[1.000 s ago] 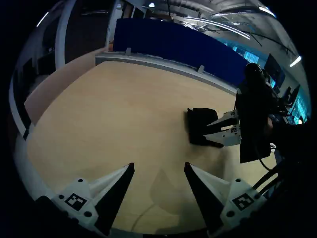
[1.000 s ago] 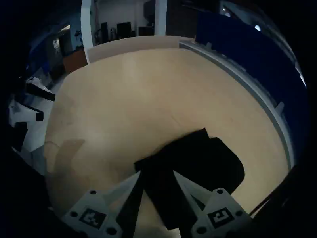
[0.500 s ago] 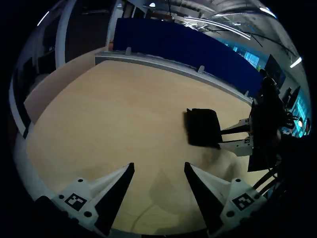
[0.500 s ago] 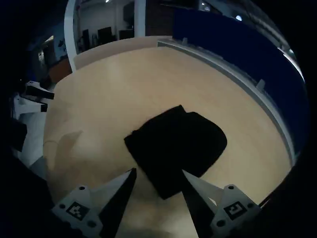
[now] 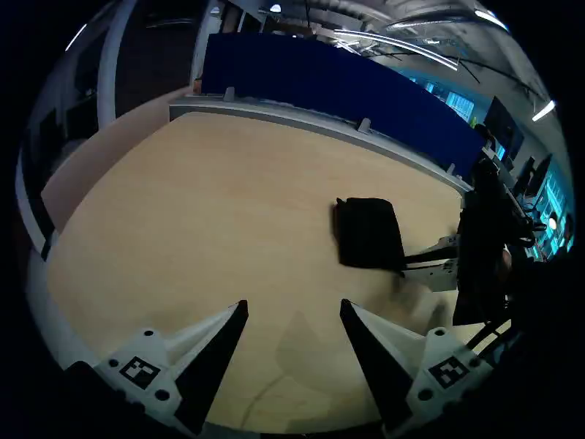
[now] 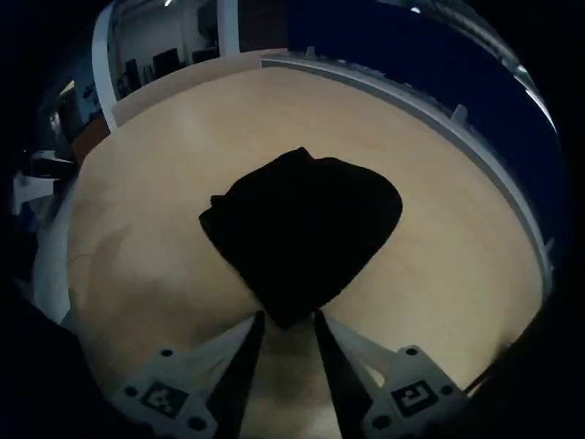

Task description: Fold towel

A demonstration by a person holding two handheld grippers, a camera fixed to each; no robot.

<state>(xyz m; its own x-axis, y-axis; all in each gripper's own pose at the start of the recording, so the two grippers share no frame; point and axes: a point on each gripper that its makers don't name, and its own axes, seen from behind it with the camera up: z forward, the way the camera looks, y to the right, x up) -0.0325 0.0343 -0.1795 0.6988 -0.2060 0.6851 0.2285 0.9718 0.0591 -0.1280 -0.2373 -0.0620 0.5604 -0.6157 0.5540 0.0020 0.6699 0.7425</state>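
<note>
A black towel [image 5: 368, 233] lies folded into a thick pad on the pale wooden table [image 5: 205, 212]. In the right gripper view the towel [image 6: 303, 227] spreads just ahead, and its near corner reaches in between the fingertips. My right gripper [image 6: 287, 316] has its fingers drawn in close on that corner. In the left gripper view the right gripper [image 5: 423, 261] touches the towel's near right corner. My left gripper [image 5: 292, 304] is open above bare tabletop, well to the left of the towel, holding nothing.
A blue partition [image 5: 329, 80] with a grey ledge runs along the table's far side. A dark-clothed person [image 5: 482, 249] stands at the right edge. The table's rounded left edge [image 5: 44, 241] drops to a dim office floor.
My right gripper let go of the towel and backed off, then came forward and narrowed its fingers on the near corner. The left gripper barely moved.
</note>
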